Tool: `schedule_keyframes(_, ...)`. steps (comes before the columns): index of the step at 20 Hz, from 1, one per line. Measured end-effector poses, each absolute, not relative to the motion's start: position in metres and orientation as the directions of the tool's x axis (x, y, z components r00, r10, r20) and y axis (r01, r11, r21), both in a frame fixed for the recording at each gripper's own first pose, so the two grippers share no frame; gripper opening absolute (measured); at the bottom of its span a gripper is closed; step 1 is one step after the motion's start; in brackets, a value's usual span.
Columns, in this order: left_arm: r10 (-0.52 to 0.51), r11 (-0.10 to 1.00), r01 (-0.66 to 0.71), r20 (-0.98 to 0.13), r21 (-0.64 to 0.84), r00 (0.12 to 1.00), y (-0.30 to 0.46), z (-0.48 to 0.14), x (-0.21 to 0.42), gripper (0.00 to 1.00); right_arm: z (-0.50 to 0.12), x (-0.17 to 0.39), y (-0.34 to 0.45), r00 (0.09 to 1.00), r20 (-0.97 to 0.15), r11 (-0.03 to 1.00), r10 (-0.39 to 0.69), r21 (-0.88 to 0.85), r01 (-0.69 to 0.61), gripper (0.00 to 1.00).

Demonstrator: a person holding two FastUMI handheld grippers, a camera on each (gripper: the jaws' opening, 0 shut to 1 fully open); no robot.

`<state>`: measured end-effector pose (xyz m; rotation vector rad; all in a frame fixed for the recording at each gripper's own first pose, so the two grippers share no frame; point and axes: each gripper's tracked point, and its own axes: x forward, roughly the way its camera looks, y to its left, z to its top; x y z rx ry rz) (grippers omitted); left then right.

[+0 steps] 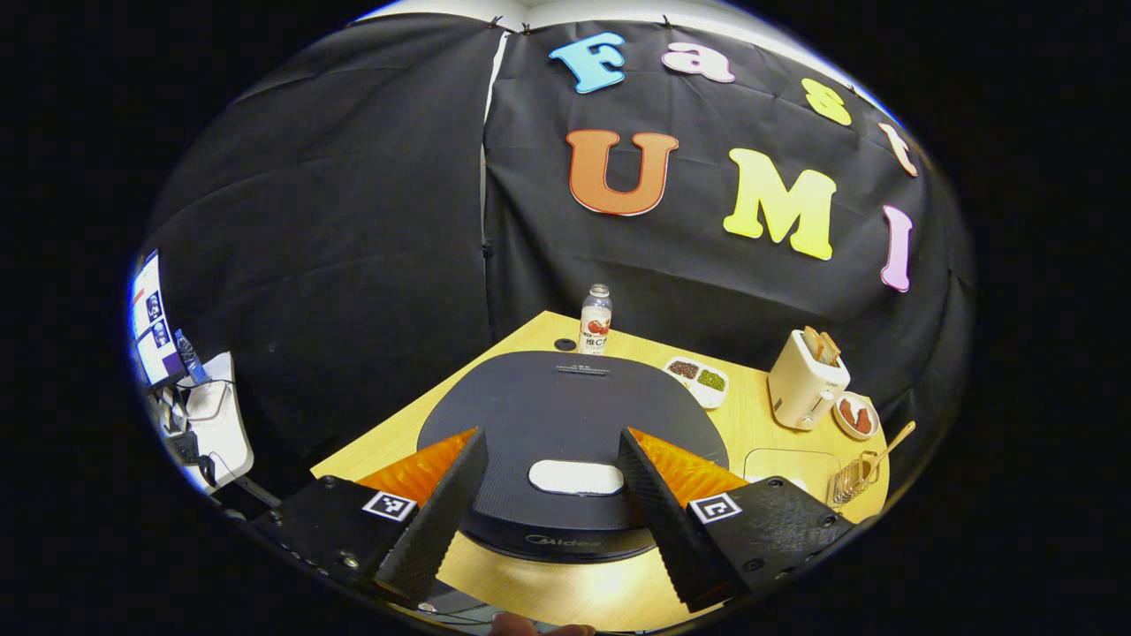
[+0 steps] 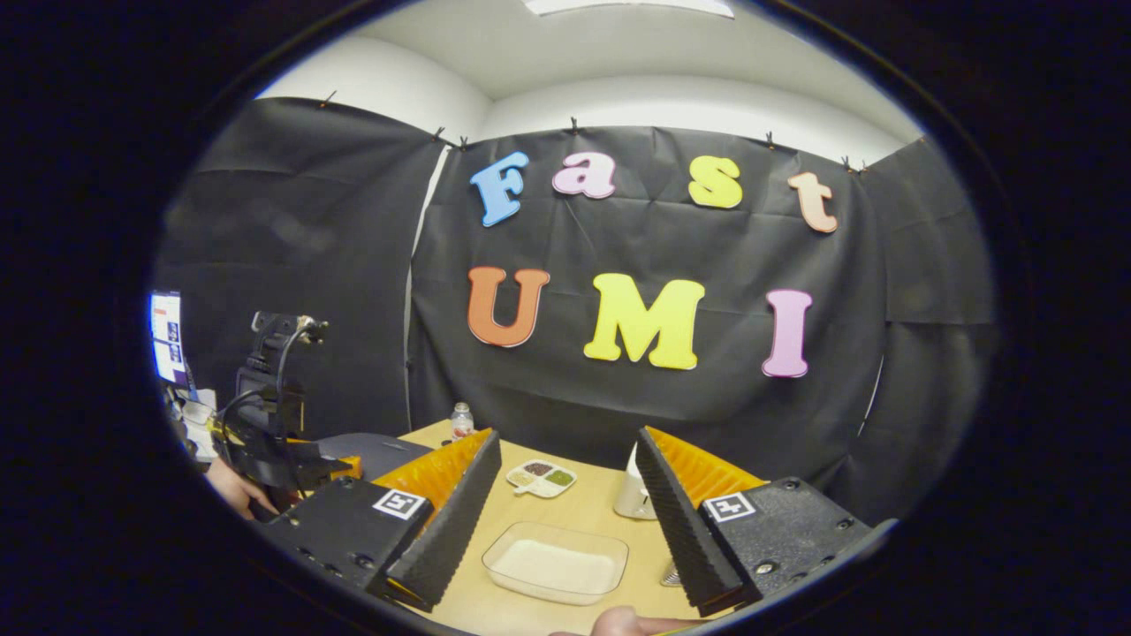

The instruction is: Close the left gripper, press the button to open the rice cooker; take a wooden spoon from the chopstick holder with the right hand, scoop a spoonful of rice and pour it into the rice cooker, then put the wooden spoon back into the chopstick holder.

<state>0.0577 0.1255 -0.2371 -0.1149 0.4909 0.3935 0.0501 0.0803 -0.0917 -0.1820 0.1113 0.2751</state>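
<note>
Left tool (image 1: 552, 495) spread wide, grasping nothing, poised above the front edge of the dark round rice cooker (image 1: 565, 415), lid down, white oblong button (image 1: 576, 478) lying between the two fingers and untouched. Cooker seated at the near left part of the light wooden surface (image 1: 565, 592). Behind it, at the far edge: clear plastic bottle with red label (image 1: 595, 321); beside that, white divided dish of dark and green grains (image 1: 697, 380). Toward the right edge: cream toaster holding two slices (image 1: 806, 382), small white bowl of red pieces (image 1: 855, 415), and wire chopstick holder (image 1: 853, 477) with the wooden spoon (image 1: 894, 442) standing tilted in it, handle up. Clear rectangular tray (image 1: 791, 464) just left of the holder. Right tool (image 2: 565, 521) likewise released, empty, held above the near edge of the surface; clear rectangular tray of white rice (image 2: 555, 563) seen between its fingers, apart from both. Other gripper and holding hand (image 2: 231, 488) noted at far left in the right gripper view.
</note>
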Motion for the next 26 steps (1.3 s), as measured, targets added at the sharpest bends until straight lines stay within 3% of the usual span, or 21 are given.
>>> schedule_keyframes(9,0.345,0.911,-0.413,-0.506,-0.025,0.791,0.125,-0.273,0.041,0.98,-0.092,0.056,0.098,0.949,-0.138,0.937,0.285,-0.166,-0.306,0.99)
schedule_keyframes(26,0.37,0.911,-0.411,-0.389,-0.023,0.843,0.124,-0.271,0.047,0.97,-0.112,0.08,0.07,0.946,-0.151,0.95,0.288,-0.078,-0.302,1.0)
